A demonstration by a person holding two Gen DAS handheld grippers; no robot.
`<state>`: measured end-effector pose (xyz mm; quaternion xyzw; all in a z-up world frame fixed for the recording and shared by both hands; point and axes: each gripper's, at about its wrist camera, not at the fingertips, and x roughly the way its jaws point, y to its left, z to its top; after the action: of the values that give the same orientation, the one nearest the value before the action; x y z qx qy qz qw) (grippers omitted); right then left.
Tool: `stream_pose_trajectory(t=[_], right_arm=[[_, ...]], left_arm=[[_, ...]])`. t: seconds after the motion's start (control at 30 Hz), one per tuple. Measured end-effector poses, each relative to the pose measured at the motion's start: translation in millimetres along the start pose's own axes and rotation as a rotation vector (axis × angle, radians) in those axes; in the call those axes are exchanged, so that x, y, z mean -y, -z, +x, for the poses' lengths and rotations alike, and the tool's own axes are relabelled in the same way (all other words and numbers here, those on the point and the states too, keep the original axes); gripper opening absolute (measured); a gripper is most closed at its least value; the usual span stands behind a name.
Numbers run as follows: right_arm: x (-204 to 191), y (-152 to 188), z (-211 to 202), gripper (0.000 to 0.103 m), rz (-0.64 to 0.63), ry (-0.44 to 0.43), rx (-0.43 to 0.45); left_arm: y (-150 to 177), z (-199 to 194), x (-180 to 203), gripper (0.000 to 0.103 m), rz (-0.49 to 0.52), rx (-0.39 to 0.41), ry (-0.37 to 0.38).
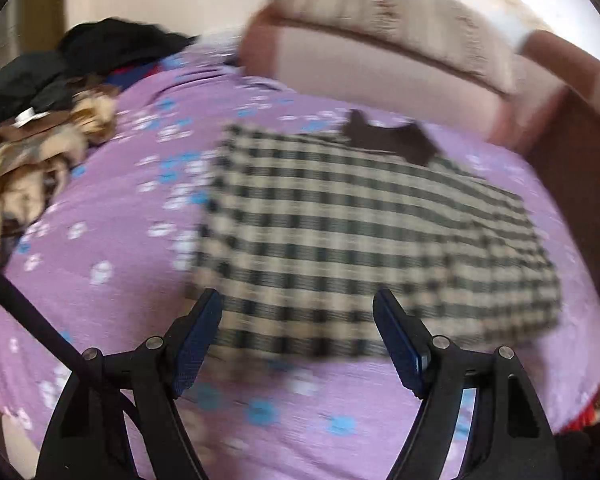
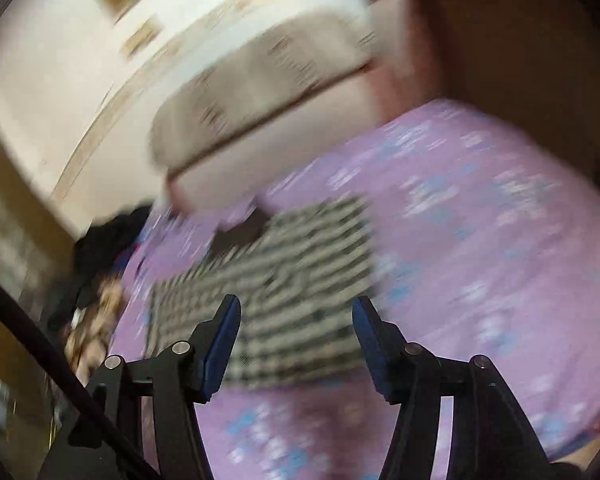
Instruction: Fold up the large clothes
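Note:
A beige and dark green checked shirt (image 1: 360, 236) with a dark brown collar (image 1: 392, 142) lies folded flat on a purple flowered bedsheet (image 1: 112, 240). My left gripper (image 1: 298, 300) is open and empty, held above the shirt's near edge. In the right wrist view, which is blurred, the same shirt (image 2: 284, 280) lies ahead on the sheet (image 2: 480, 240). My right gripper (image 2: 296, 306) is open and empty above the shirt's near edge.
A pile of dark and brown patterned clothes (image 1: 40, 120) lies at the left of the bed, also seen in the right wrist view (image 2: 96, 272). A padded pink and beige headboard (image 1: 380, 36) stands behind the bed. A brown wooden panel (image 1: 580, 140) is at the right.

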<state>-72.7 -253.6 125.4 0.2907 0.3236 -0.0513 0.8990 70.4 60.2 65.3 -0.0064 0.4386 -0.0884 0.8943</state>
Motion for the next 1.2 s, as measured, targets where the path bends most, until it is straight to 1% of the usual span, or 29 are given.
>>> stream_pose_trajectory(t=[0.03, 0.07, 0.1, 0.13, 0.2, 0.3, 0.33, 0.4, 0.5, 0.53, 0.57, 0.6, 0.67, 0.7, 0.73, 0.8, 0.87, 0.9, 0.93, 1.0, 1.03, 1.07, 1.13, 1.2], right_arm=[[-13, 13, 20, 0.063, -0.028, -0.005, -0.049], [-18, 22, 33, 0.063, -0.042, 0.001, -0.077], [-22, 35, 48, 0.063, -0.056, 0.012, -0.114], [-19, 44, 52, 0.063, -0.061, 0.020, -0.131], [-9, 58, 64, 0.063, -0.056, 0.055, -0.152], [16, 58, 73, 0.063, -0.020, 0.104, -0.168], [23, 58, 74, 0.063, -0.021, 0.125, -0.175], [21, 62, 73, 0.063, -0.053, 0.143, -0.185], [-7, 74, 81, 0.063, -0.175, 0.113, -0.220], [-20, 80, 86, 0.063, -0.220, 0.099, -0.230], [-38, 86, 94, 0.063, -0.283, 0.080, -0.242], [-56, 93, 102, 0.063, -0.344, 0.063, -0.252], [-97, 108, 122, 0.063, -0.476, 0.034, -0.265], [-113, 114, 130, 0.063, -0.527, 0.021, -0.265], [-135, 122, 142, 0.064, -0.590, 0.002, -0.267], [-162, 136, 159, 0.064, -0.673, -0.020, -0.267], [-190, 152, 179, 0.064, -0.772, -0.026, -0.262], [-201, 159, 186, 0.064, -0.813, -0.024, -0.259], [-212, 167, 195, 0.064, -0.858, -0.014, -0.253], [-230, 180, 210, 0.064, -0.944, 0.027, -0.217], [-237, 184, 217, 0.064, -0.976, 0.049, -0.200], [-243, 187, 225, 0.064, -1.001, 0.069, -0.187], [-253, 188, 237, 0.064, -1.017, 0.089, -0.162], [-262, 188, 247, 0.064, -1.023, 0.097, -0.160]], left_arm=[[-2, 1, -8, 0.077, -0.009, 0.003, -0.028], [-3, 1, -15, 0.077, -0.014, 0.007, -0.047], [-3, 0, -20, 0.077, -0.020, 0.016, -0.062], [-3, -2, -24, 0.077, -0.024, 0.023, -0.067], [-1, -3, -26, 0.077, -0.007, 0.025, -0.068], [-2, 4, -27, 0.077, 0.020, 0.013, -0.073], [-4, 7, -30, 0.077, 0.011, 0.008, -0.072], [-13, 17, -42, 0.077, -0.037, -0.015, -0.064], [-36, 39, -63, 0.077, -0.117, -0.050, -0.038], [-43, 46, -67, 0.077, -0.124, -0.059, -0.029], [-53, 56, -72, 0.077, -0.124, -0.069, -0.028], [-63, 65, -78, 0.077, -0.117, -0.068, -0.045], [-76, 77, -87, 0.077, -0.106, -0.050, -0.076], [-82, 84, -91, 0.077, -0.102, -0.048, -0.071], [-90, 93, -96, 0.077, -0.098, -0.055, -0.041], [-98, 107, -102, 0.077, -0.101, -0.080, 0.027], [-105, 125, -110, 0.077, -0.124, -0.116, 0.130], [-107, 130, -111, 0.077, -0.132, -0.126, 0.163], [-110, 139, -113, 0.077, -0.143, -0.147, 0.223], [-116, 153, -113, 0.077, -0.151, -0.174, 0.296], [-119, 158, -112, 0.078, -0.149, -0.164, 0.319], [-121, 160, -111, 0.082, -0.142, -0.155, 0.337], [-128, 168, -110, 0.083, -0.143, -0.157, 0.392], [-134, 175, -109, 0.086, -0.149, -0.165, 0.444]])
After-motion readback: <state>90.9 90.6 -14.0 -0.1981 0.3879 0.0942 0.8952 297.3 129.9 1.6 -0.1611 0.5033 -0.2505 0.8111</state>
